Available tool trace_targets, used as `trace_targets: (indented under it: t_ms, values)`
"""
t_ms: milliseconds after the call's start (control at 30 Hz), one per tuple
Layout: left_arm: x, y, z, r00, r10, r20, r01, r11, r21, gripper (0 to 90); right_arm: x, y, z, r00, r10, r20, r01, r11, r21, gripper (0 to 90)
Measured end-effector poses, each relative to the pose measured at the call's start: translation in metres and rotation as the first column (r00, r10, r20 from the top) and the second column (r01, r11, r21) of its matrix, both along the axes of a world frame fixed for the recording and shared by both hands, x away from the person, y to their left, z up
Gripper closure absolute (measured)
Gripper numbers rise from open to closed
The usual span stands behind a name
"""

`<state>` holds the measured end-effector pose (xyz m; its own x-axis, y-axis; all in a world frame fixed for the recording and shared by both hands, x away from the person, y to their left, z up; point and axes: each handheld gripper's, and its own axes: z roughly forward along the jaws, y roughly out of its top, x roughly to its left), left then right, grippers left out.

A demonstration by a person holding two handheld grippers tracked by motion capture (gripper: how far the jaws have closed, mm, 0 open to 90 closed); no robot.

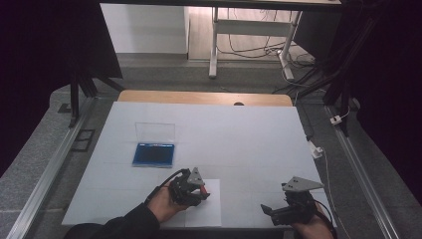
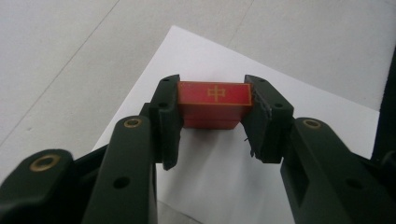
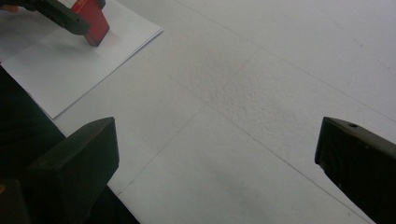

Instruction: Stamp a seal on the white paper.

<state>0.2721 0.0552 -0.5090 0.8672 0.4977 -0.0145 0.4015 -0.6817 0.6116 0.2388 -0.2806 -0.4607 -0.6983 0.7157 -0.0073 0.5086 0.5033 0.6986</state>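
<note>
Left gripper view: the red block (image 2: 214, 103) is clamped between the left tool (image 2: 212, 122) jaws, above the white sheet (image 2: 219, 177). High view: the sheet's near edge meets the surface (image 1: 249, 134) edge at 6 o'clock. The right tool (image 3: 217, 158), at 3 o'clock, gapes empty over bare surface.

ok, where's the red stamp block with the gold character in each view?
High view: red rectangular stamp block, low and left of centre, in the left gripper's jaws over the white paper sheet.
Left gripper view: upper centre, clamped between the two black jaws.
Right gripper view: top left corner, its lower end on the paper.
Shared landmark: the white paper sheet.
</note>
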Motion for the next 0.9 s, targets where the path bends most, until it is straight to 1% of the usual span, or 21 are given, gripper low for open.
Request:
trace_targets:
  t_ms: [100, 167, 200, 267, 300, 400, 467, 533, 567, 633, 800, 833, 900]
  values:
    - [0.0032, 0.0027, -0.0006, 0.9998, -0.008, -0.019, 0.007, 0.9998, -0.018, 58.8, 0.0001, 0.0, 0.0, 1.0, -0.001, -0.001, 0.001, 1.0, 0.001, 0.2]
    - [0.0061, 0.005, -0.0014, 0.999, -0.002, -0.045, 0.0, 0.999, -0.045, 58.8, 0.0001, -0.0001, 0.0, 1.0, -0.001, 0.0, 0.001, 1.0, 0.001, 0.2]
    - [0.0066, 0.0057, -0.0017, 0.9989, -0.003, -0.047, 0.001, 0.9988, -0.049, 58.8, 0.0, -0.0002, 0.0, 1.0, -0.002, 0.0, 0.002, 1.0, 0.001, 0.2]
    - [0.0027, 0.0023, -0.0006, 0.9999, -0.009, -0.014, 0.009, 0.9998, -0.015, 58.8, -0.0001, -0.0003, 0.0001, 1.0, -0.001, 0.001, 0.001, 1.0, -0.001, 0.2]
    - [0.0014, 0.0009, -0.0004, 1.0, -0.002, -0.008, 0.001, 1.0, -0.01, 58.8, -0.0001, -0.0002, 0.0, 1.0, -0.001, 0.001, 0.001, 1.0, 0.001, 0.2]
    - [0.0034, 0.0032, -0.0009, 0.9997, -0.003, -0.023, 0.002, 0.9997, -0.026, 58.7, 0.0, -0.0001, 0.0, 1.0, -0.001, 0.001, 0.001, 1.0, 0.001, 0.2]
    - [0.0043, 0.0032, -0.0005, 0.9995, 0.0, -0.032, 0.0, 0.9996, -0.027, 58.6, -0.0001, 0.0, 0.0, 1.0, -0.001, 0.001, 0.001, 1.0, 0.0, 0.2]
    - [0.0055, 0.0044, -0.001, 0.999, 0.006, -0.045, -0.008, 0.9989, -0.046, 58.5, 0.0, -0.0002, 0.0, 1.0, -0.001, 0.001, 0.001, 1.0, 0.001, 0.2]
    - [0.0058, 0.0053, -0.0013, 0.999, 0.004, -0.045, -0.006, 0.9987, -0.05, 58.4, 0.0, -0.0004, 0.0001, 1.0, -0.001, 0.0, 0.001, 1.0, 0.0, 0.2]
    - [0.0069, 0.0059, -0.0009, 0.9981, 0.013, -0.06, -0.016, 0.9981, -0.06, 58.3, 0.0001, -0.0007, 0.0001, 1.0, -0.002, 0.001, 0.002, 1.0, 0.001, 0.2]
    - [0.0055, 0.0029, 0.0011, 0.9991, 0.012, -0.04, -0.013, 0.999, -0.043, 58.1, 0.0, -0.0008, 0.0001, 1.0, -0.002, 0.0, 0.002, 1.0, 0.004, 0.2]
    - [0.0053, 0.0028, 0.0021, 0.9994, 0.005, -0.035, -0.006, 0.9991, -0.041, 58.2, 0.0, -0.0008, 0.0001, 1.0, -0.001, 0.0, 0.001, 1.0, 0.004, 0.2]
    - [0.0039, 0.0025, 0.0052, 0.9999, -0.002, -0.016, 0.001, 0.9984, -0.056, 58.2, 0.0, -0.0008, 0.0, 1.0, 0.0, 0.002, 0.0, 1.0, 0.003, 0.2]
